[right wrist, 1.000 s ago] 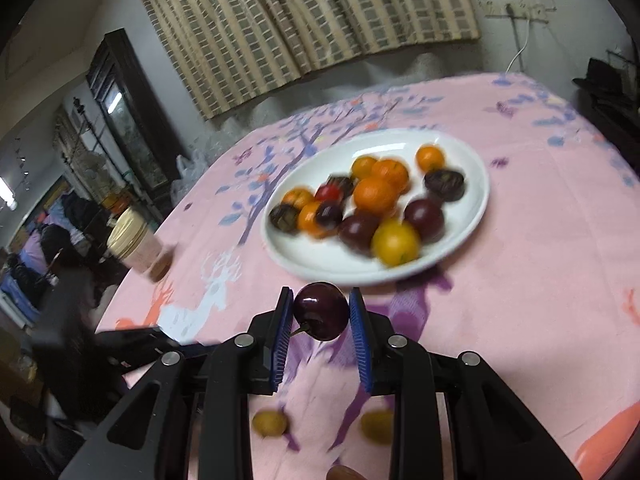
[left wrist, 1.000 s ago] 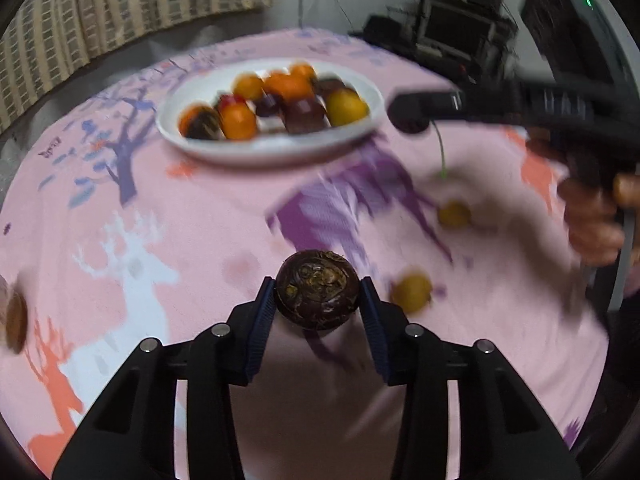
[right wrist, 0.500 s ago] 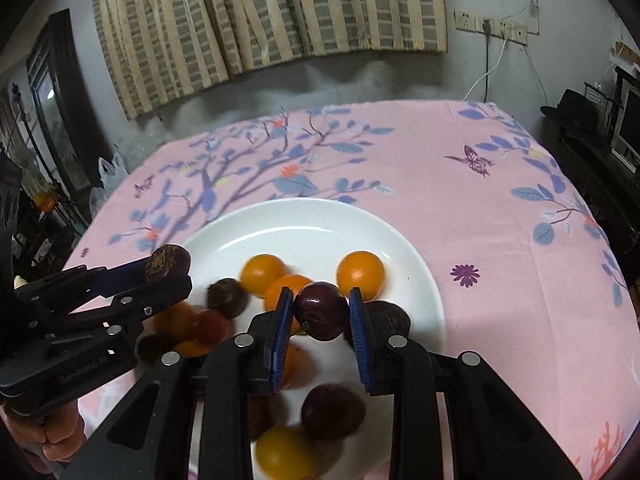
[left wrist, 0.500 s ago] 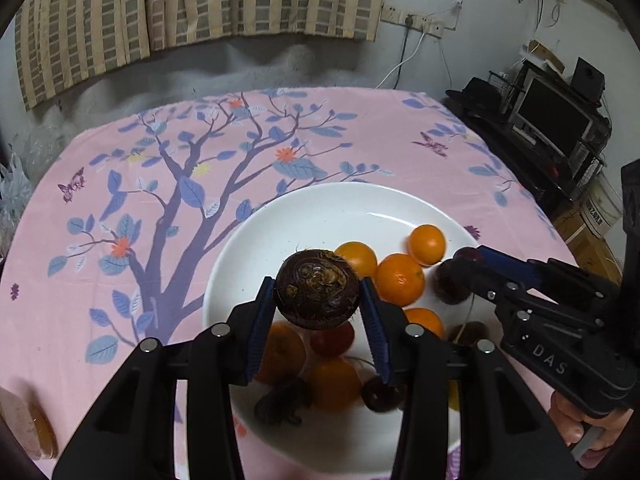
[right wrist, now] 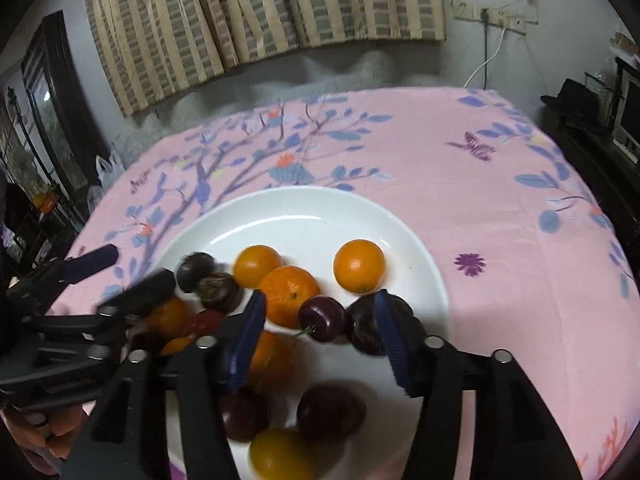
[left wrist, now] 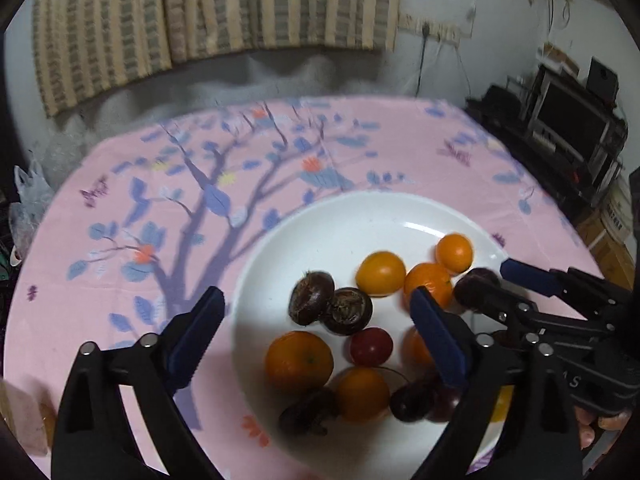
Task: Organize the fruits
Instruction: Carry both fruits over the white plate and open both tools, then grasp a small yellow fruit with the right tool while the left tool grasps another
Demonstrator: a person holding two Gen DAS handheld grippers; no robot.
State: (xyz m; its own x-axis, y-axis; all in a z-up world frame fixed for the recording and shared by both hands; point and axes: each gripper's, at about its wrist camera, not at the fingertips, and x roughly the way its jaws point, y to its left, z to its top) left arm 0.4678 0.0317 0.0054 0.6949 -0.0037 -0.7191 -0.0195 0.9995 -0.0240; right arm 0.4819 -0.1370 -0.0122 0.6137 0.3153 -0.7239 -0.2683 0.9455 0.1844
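Note:
A white plate [left wrist: 340, 224] [right wrist: 304, 208] on the pink tablecloth holds several oranges, dark round fruits and cherries. My left gripper [left wrist: 316, 308] is open above the plate; a dark brown fruit [left wrist: 312, 298] lies between its fingers beside another dark one [left wrist: 347, 311]. My right gripper [right wrist: 320, 316] is open over the plate; a dark red cherry [right wrist: 322, 318] with a stem sits between its fingers, next to an orange [right wrist: 290, 294]. Each gripper shows in the other's view: the right one [left wrist: 520, 284], the left one [right wrist: 120, 276].
The pink tablecloth [left wrist: 160, 208] with a tree print covers the round table. A striped curtain [right wrist: 260, 12] hangs behind. A TV stand [left wrist: 568, 132] is at the right. A plastic bag [left wrist: 28, 196] lies at the table's left edge.
Both grippers have opened. The dark brown fruit left the left gripper and the cherry left the right one; both now sit on the plate.

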